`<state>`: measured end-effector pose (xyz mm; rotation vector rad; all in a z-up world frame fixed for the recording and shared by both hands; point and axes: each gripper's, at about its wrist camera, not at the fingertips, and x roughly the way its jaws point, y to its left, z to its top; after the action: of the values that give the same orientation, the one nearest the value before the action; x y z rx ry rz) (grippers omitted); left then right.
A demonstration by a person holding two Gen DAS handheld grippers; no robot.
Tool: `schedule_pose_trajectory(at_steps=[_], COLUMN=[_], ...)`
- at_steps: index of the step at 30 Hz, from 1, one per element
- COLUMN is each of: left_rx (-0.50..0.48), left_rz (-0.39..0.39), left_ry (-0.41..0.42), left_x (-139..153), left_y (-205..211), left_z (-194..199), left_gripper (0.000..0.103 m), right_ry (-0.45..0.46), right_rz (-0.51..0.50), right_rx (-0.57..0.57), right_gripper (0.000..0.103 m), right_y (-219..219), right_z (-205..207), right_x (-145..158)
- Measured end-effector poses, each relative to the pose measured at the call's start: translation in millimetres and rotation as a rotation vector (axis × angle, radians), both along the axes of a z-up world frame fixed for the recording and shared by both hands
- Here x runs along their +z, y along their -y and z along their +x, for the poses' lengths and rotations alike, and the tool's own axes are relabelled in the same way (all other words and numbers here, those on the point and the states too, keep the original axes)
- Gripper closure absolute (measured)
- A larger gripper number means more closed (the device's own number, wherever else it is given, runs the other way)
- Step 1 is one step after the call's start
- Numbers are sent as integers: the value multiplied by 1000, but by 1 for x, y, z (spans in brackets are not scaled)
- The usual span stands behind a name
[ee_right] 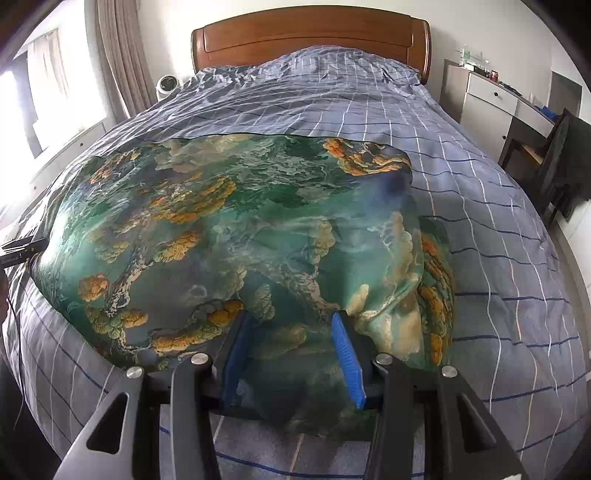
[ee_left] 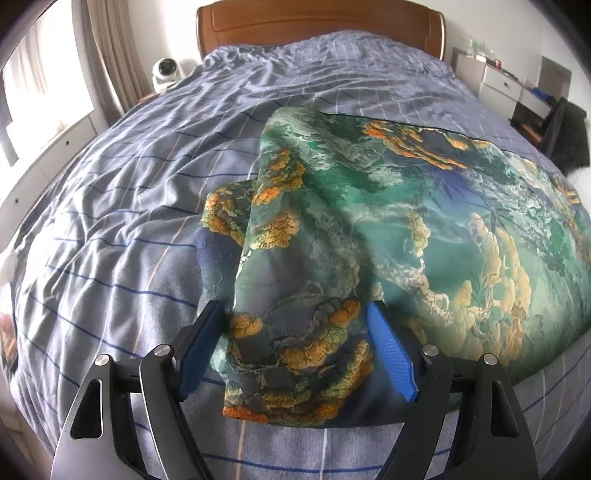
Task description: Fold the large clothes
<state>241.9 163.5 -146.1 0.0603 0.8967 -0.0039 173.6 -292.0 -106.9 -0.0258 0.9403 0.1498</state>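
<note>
A large green silky garment with orange and cream cloud print lies spread on the bed, seen in the left wrist view and the right wrist view. My left gripper is open, its blue pads on either side of a bunched left corner of the cloth. My right gripper is open, its blue pads on either side of the near right edge, where a flap is folded over. The left gripper's black tip shows at the far left of the right wrist view.
The bed has a wrinkled blue checked cover and a wooden headboard. A white fan stands left of the bed by the curtain. White drawers and a chair with dark clothing stand at the right.
</note>
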Motion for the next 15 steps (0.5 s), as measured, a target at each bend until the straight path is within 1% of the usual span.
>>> schedule_pose_trajectory(at_steps=[8, 12, 15], left_rx=[10, 25, 34], left_rz=[-2, -5, -14], left_ry=[-2, -4, -9], left_x=[1, -1, -3], left_y=[-1, -3, -6], left_z=[-2, -6, -6], left_gripper=[22, 17, 16], right_ry=[10, 20, 24], right_rz=[1, -2, 4], right_rx=[-13, -13, -20], right_gripper=[57, 57, 57], right_y=[-1, -1, 1], right_z=[-2, -3, -5], right_x=[-1, -1, 1])
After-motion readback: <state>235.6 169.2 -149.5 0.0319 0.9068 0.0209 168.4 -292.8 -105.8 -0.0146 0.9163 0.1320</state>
